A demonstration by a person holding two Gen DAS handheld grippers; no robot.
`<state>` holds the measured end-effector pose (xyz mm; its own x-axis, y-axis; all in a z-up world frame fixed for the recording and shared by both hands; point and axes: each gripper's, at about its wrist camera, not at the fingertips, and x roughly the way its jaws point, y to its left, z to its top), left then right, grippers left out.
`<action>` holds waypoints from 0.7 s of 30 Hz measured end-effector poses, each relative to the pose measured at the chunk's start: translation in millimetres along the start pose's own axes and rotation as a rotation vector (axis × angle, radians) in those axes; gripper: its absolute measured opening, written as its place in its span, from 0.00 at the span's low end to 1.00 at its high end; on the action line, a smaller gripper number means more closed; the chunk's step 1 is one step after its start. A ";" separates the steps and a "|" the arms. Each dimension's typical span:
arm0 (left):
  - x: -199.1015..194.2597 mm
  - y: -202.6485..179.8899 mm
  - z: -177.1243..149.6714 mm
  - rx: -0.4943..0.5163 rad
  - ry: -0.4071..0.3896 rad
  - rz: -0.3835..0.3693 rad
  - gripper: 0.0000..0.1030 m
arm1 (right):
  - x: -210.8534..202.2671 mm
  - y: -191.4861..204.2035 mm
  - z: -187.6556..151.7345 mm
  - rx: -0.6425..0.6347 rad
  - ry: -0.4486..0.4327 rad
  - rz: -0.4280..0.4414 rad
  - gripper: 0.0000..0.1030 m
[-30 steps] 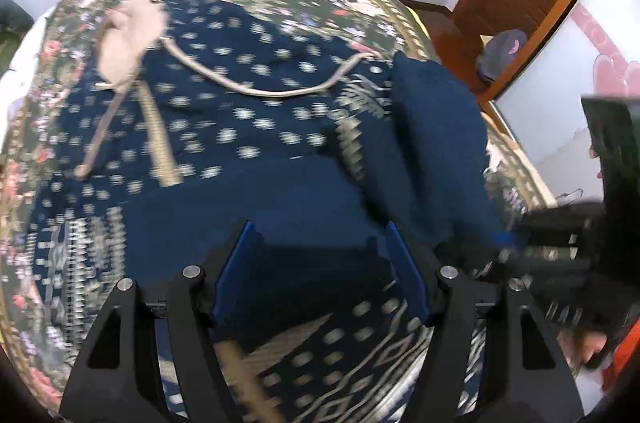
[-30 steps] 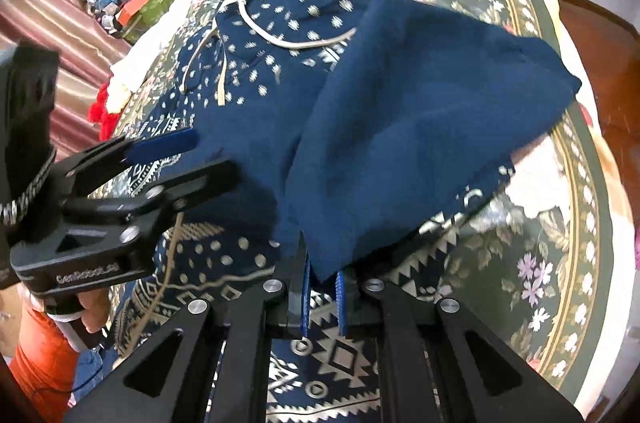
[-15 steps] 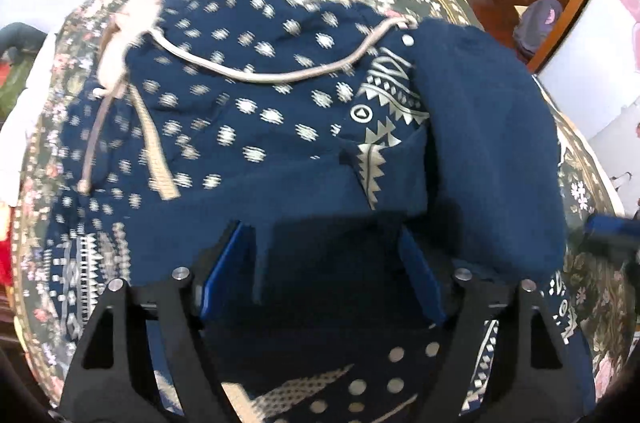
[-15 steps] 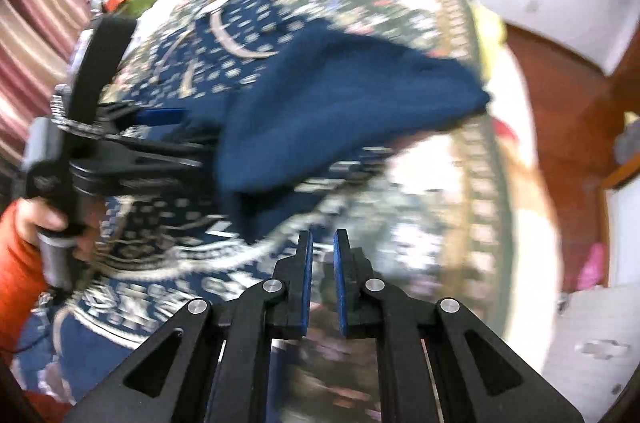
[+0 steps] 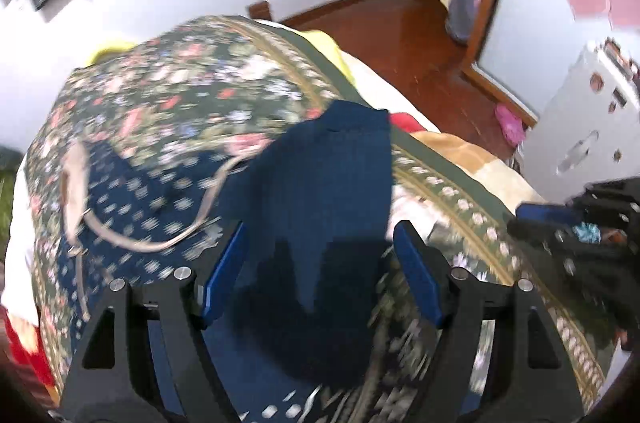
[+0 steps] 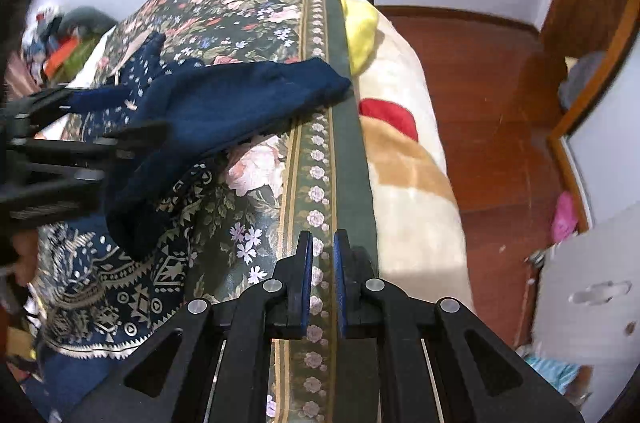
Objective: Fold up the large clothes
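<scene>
We saw navy sleeve (image 5: 332, 183) lying lengthwise between spread left gripper (image 5: 320, 271) jaws, untouched; right gripper (image 6: 320, 263) pressed together, empty, further right.

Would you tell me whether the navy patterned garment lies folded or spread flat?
Folded: its plain navy flap lies doubled back over the patterned side.

No text, label or number can be read anywhere.

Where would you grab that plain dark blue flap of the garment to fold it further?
Probably at the far corner of the plain dark blue flap, where it rests on the floral bedspread's green border. That corner lies free and flat, so come in from the bed's edge.
</scene>
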<state>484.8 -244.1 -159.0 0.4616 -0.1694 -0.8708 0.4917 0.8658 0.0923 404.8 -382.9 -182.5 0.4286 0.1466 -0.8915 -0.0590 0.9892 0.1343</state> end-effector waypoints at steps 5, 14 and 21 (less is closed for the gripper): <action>61.4 -31.4 24.3 0.053 0.102 0.017 0.62 | 0.4 -5.8 -6.1 0.017 0.000 0.024 0.06; 46.0 -15.7 33.1 0.030 0.015 0.024 0.05 | 2.8 3.6 -2.7 -0.043 -0.008 0.041 0.06; -58.2 64.6 8.1 -0.087 -0.147 0.002 0.04 | 6.6 30.4 11.7 -0.044 -0.030 0.130 0.06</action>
<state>495.7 -182.2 -98.5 0.5684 -0.2292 -0.7902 0.4277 0.9028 0.0458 416.4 -351.9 -179.2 0.4415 0.2744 -0.8543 -0.1549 0.9611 0.2287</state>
